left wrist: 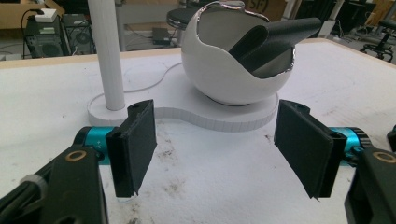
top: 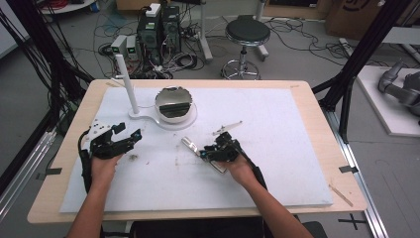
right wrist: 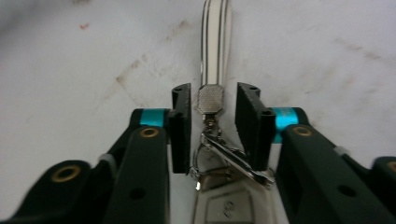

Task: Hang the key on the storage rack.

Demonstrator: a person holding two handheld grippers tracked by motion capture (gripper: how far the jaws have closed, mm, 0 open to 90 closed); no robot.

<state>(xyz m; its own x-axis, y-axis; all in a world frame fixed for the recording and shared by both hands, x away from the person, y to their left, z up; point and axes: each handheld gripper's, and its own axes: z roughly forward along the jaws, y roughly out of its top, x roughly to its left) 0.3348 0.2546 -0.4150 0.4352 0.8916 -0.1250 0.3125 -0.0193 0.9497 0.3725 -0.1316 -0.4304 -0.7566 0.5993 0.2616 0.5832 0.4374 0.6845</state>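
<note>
A silver keychain lies on the white mat (top: 277, 148): a flat striped metal strip (right wrist: 215, 42), a small knurled tab (right wrist: 210, 99) and a key ring with a clip (right wrist: 229, 161). In the high view the strip (top: 189, 144) points up and left from my right gripper (top: 205, 151). The right gripper (right wrist: 213, 112) straddles the tab, with a narrow gap on each side, so its pads do not press it. My left gripper (top: 130, 136) rests at the mat's left, jaws wide apart and empty (left wrist: 217, 140), facing a white bowl (left wrist: 233, 70).
The white bowl (top: 173, 105) holds a black folded piece (left wrist: 275, 42) and stands on a flat white base (left wrist: 224, 119) with an upright white post (top: 128, 84). Dirt specks (top: 132, 157) mark the mat. A stool (top: 246, 34) and computers (top: 158, 29) stand beyond the table.
</note>
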